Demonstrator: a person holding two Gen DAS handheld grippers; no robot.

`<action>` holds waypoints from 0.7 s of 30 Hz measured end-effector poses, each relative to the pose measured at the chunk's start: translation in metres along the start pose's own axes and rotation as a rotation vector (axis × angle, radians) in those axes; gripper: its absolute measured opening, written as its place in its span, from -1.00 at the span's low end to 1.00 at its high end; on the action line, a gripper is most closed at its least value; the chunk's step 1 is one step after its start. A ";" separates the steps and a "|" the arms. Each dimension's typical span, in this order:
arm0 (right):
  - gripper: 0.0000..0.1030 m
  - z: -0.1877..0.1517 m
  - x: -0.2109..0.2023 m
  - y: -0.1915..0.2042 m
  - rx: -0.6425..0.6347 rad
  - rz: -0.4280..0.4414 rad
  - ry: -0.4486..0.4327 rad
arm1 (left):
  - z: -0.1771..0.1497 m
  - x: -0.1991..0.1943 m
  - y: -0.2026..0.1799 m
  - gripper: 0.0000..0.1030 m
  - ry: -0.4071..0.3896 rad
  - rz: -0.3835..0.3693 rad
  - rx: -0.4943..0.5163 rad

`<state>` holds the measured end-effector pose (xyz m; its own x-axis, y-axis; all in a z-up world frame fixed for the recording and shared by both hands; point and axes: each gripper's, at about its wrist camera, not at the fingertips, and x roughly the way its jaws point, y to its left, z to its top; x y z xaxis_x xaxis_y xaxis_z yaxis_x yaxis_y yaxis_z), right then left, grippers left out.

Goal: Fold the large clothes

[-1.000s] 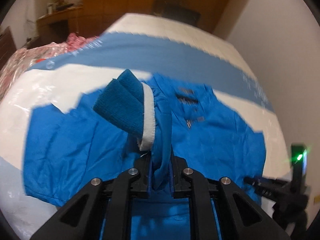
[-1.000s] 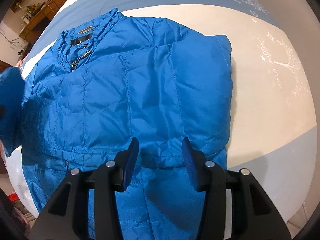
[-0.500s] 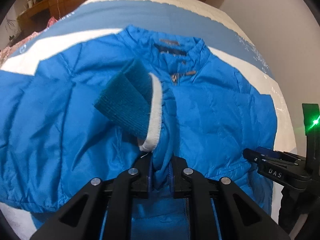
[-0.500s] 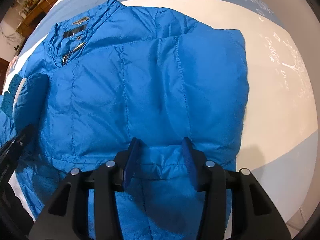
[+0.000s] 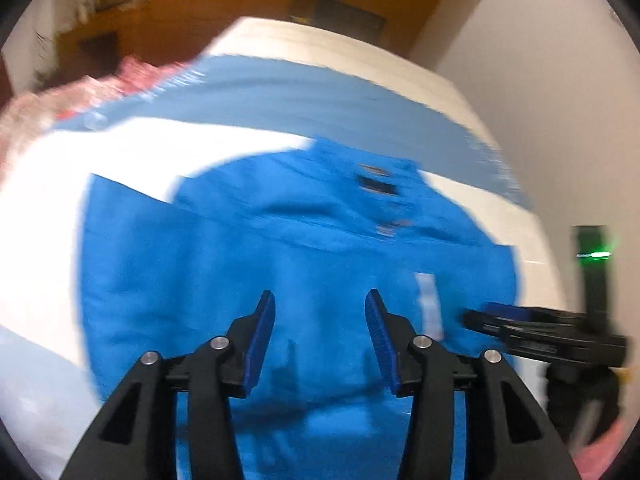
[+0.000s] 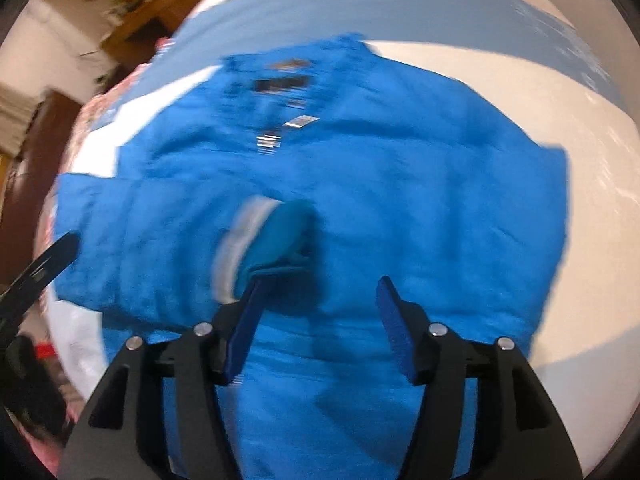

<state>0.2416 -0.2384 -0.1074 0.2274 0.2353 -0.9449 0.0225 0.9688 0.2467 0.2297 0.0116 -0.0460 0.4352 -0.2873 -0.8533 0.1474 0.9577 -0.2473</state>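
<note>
A bright blue padded jacket [image 5: 304, 248] lies front-up on the bed, collar away from me; it also fills the right wrist view [image 6: 400, 184]. Its left sleeve is folded across the chest, with the teal knit cuff and white band [image 6: 264, 236] lying near the middle. My left gripper [image 5: 320, 312] is open and empty above the jacket's lower body. My right gripper [image 6: 316, 300] is open and empty above the jacket, just right of the cuff. The right gripper shows in the left wrist view [image 5: 532, 328] at the jacket's right edge. Both views are motion-blurred.
The bed cover [image 5: 280, 96] is white with light blue bands. A pink patterned cloth [image 5: 52, 96] lies at the far left of the bed. Wooden furniture [image 5: 224, 4] stands behind. A pale wall [image 5: 540, 60] runs along the right side.
My left gripper opened and let go of the sleeve, which now lies folded across the jacket's chest. Both grippers pulled back and up from the jacket.
</note>
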 end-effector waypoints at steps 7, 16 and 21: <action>0.47 0.002 0.026 0.015 0.018 0.011 0.102 | -0.005 0.035 0.026 -0.09 0.083 0.071 -0.019; -0.74 -0.003 0.031 0.016 -0.001 0.052 0.061 | -0.006 0.044 0.015 -0.08 0.087 0.077 0.016; -0.75 -0.001 0.008 -0.006 0.023 -0.099 0.008 | 0.000 0.041 -0.002 -0.08 0.074 0.075 0.052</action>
<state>0.2424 -0.2424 -0.1168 0.2156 0.1395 -0.9665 0.0666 0.9853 0.1571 0.2471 -0.0017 -0.0809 0.3806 -0.2109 -0.9004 0.1632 0.9737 -0.1591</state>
